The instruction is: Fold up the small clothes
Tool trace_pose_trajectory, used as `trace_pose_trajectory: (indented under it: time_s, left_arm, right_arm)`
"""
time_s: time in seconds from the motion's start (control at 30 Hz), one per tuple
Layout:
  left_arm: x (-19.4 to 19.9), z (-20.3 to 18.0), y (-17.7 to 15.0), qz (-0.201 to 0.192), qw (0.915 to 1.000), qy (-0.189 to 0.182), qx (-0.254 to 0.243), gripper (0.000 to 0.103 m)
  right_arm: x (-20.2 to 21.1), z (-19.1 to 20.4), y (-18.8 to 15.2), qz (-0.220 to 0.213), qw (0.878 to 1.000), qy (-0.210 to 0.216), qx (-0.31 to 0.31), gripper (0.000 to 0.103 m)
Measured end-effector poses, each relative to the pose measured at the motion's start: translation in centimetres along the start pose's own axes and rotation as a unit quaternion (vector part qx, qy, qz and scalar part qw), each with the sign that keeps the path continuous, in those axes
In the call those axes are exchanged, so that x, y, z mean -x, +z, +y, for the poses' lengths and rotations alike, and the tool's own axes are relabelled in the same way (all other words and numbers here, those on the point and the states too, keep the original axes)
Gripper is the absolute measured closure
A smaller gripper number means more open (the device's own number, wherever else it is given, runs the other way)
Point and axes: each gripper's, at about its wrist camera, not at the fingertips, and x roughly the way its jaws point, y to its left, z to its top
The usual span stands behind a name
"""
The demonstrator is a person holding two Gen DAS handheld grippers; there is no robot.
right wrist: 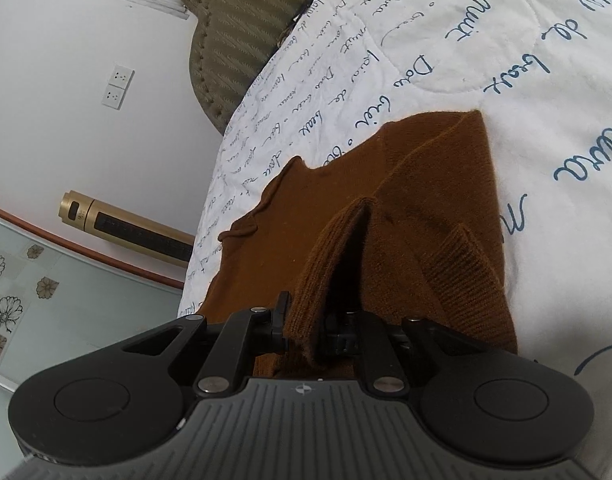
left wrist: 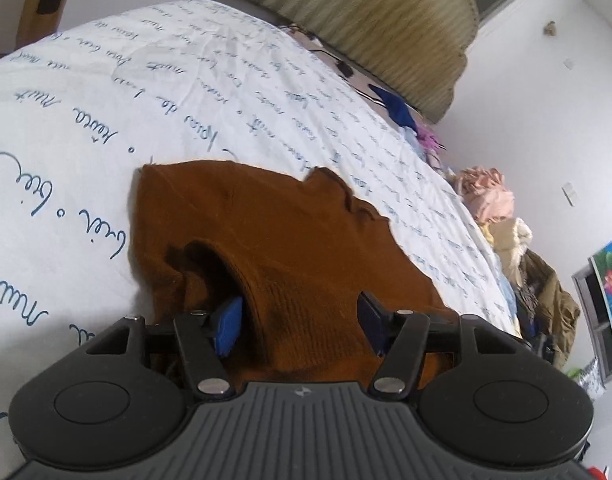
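A small brown knit sweater [left wrist: 274,232] lies on a white quilt with blue handwriting [left wrist: 126,92]. My left gripper [left wrist: 300,320] is right over its near ribbed edge, jaws wide apart, with a raised fold of the knit between the blue pads [left wrist: 228,326] but not pinched. In the right wrist view the same sweater [right wrist: 406,208] lies on the quilt [right wrist: 526,60]. My right gripper [right wrist: 310,320] is shut on a ribbed fold of the sweater [right wrist: 326,264], which stands up between its black fingers.
An olive padded headboard [left wrist: 378,28] runs along the bed's far end. A pile of pink, cream and olive clothes [left wrist: 506,232] sits along the bed's right side. In the right wrist view, a gold cylindrical appliance [right wrist: 126,228] stands by the white wall beside the bed.
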Motion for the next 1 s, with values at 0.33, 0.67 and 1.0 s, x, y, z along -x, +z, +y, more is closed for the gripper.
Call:
trace_pose_trajectory:
  time_s: [0.33, 0.67, 1.0]
  left_arm:
    - [-4.0, 0.3, 0.2, 0.051, 0.9984, -0.01, 0.022, 0.044]
    - [-6.0, 2.3, 1.9, 0.028, 0.9971, -0.009, 0.071, 0.096]
    - [-8.7, 3.7, 5.0, -0.007, 0.9869, -0.022, 0.16, 0.096]
  right_arm:
    - [0.2, -0.2, 0.2, -0.004, 1.0, 0.005, -0.007, 0.086]
    - [0.3, -0.5, 1.4, -0.026, 0.999, 0.035, -0.028, 0.088]
    - [-0.5, -1.6, 2.8, -0.074, 0.995, 0.023, -0.056, 0.09]
